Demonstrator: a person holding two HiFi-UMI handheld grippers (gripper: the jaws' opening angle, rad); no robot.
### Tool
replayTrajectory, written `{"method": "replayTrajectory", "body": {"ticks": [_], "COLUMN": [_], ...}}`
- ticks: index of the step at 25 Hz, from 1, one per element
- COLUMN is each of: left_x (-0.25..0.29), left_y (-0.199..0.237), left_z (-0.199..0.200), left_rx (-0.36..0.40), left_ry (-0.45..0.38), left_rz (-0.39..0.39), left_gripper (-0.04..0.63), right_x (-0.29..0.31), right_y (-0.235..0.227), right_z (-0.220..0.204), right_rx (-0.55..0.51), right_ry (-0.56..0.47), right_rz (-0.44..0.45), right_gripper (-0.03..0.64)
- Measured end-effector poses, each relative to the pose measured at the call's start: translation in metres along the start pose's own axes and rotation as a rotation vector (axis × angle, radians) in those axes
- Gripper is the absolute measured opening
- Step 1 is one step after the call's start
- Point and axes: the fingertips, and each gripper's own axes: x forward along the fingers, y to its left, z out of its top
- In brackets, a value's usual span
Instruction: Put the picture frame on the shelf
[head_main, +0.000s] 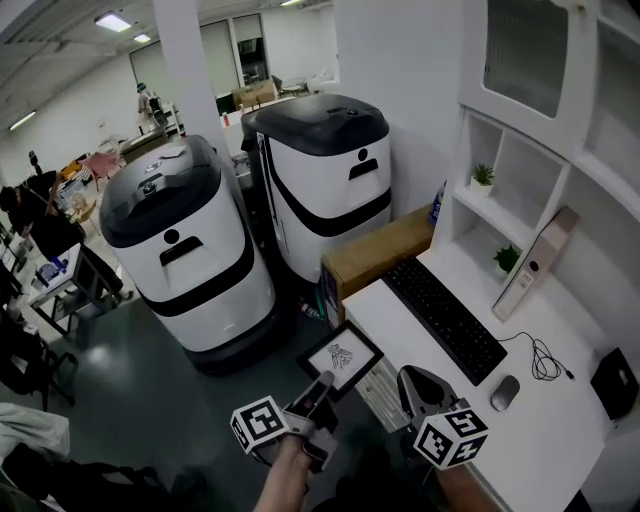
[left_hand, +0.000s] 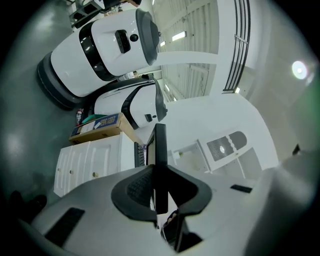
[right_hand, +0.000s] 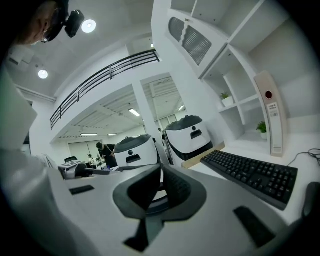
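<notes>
Shelf (head_main: 470, 206) is sitting above the desk (head_main: 560, 420), w/ only small plants (head_main: 483, 177) on it, no frame yet. Picture frame (head_main: 340, 358) is hanging in the air off the desk's left edge, well apart from the shelf. Left gripper (head_main: 322, 388) is pinching the frame's edge; right gripper (head_main: 418, 385) is riding empty, jaws together. Lift & set-down remaining, imo

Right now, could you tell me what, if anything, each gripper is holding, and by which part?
The left gripper clamps the picture frame by the edge nearest the person, its jaws pressed on either face. The right gripper holds nothing.
</notes>
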Motion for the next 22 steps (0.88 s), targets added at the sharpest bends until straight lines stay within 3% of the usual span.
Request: {"method": "replayTrajectory", "body": {"ticks": [8, 22], "left_x": [0.086, 0.206], "left_y": [-0.033, -0.073], "left_z": [-0.012, -0.059], "left_rx": [0.003, -0.032], "left_ry": [0.098, 0.219], "left_rz": [-0.088, -0.139], "left_gripper": [0.066, 0.066], "right_x": [-0.005, -0.038], "right_y": [-0.064, -0.159], "right_z": [0.036, 0.084], "right_rx": [0.004, 0.016], "right_ry": [-0.055, -0.152], "right_rz": [-0.099, -0.257], "right_gripper": [0.003, 0.003]}}
